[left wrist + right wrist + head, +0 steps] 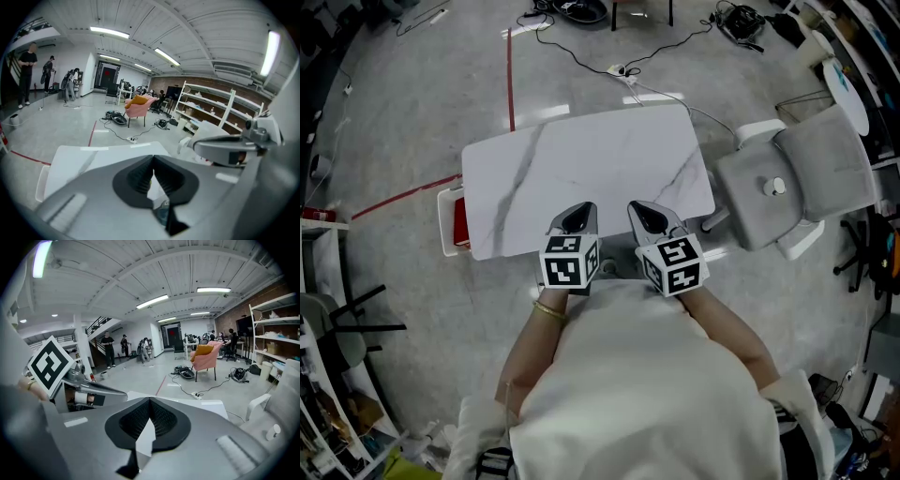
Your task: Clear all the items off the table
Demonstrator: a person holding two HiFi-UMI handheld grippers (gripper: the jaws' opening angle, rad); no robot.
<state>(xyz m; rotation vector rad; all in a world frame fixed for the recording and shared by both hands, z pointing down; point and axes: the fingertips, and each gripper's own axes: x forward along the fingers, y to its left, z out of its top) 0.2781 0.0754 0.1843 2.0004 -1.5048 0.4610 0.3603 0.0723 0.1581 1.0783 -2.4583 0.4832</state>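
A white marbled table (pixel 581 159) stands in front of me, and I see no loose item on its top. My left gripper (pixel 583 207) hangs over the table's near edge, jaws shut with nothing between them. Beside it, my right gripper (pixel 636 205) is shut and empty too. In the left gripper view the closed left gripper (pixel 153 157) points across the table (pixel 93 159). In the right gripper view the right gripper (pixel 150 400) shows the same closed jaws over the table (pixel 208 405), with the left gripper's marker cube at the left.
A white crate (pixel 450 223) with something red in it sits on the floor by the table's left side. A grey padded chair (pixel 797 173) stands at the right. Cables (pixel 623 70) and red tape (pixel 510 75) lie beyond. A pink armchair (pixel 138 105) and people stand far off.
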